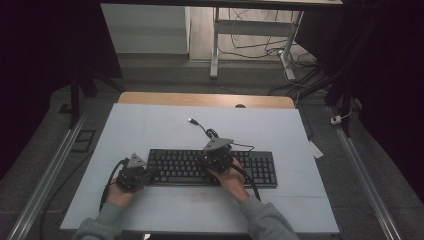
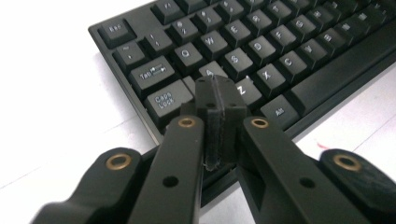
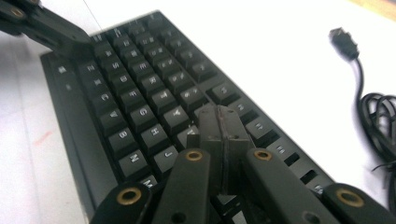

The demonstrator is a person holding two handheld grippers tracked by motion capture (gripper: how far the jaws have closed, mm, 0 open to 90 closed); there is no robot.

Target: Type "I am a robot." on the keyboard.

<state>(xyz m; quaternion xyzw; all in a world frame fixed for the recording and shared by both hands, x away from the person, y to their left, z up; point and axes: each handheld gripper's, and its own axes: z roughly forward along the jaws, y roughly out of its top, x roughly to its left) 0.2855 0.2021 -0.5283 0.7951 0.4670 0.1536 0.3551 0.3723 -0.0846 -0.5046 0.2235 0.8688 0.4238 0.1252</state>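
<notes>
**Hand-held grippers poised over keyboard: key-press geometry**

Because both hand-held grippers are clenched on nothing, jaws pressed flat together, each serves as a single blunt tip for striking keys; the coming move turns on which key lies directly beneath each tip.

The keyboard [image 1: 212, 167] lies flat on the bench [image 1: 150, 125], its long axis running across from one hand-held gripper to the other; the near edge faces the person.

The left hand-held gripper [image 2: 219, 100] stands at the keyboard's left end; just ahead of its tip lie the A and Z keys, with Caps Lock immediately to the left of the tip and Tab beyond that; whether the tip touches a keycap cannot be told.

The right hand-held gripper [image 3: 220, 122] stands over the middle of the letter block; the keys marked H, J and N lie to the left of its tip, and the left hand-held gripper shows far ahead and left of it; contact here cannot be told either.

Judged by position, each hand is nearer its own half of the letter rows.

The keyboard is black, full-sized, with pale legends and a number pad at its right end; its cable [image 1: 212, 134] trails away beyond the right hand-held gripper, coiled loosely, ending in an unplugged USB plug [image 1: 191, 120] on the bench.
</notes>
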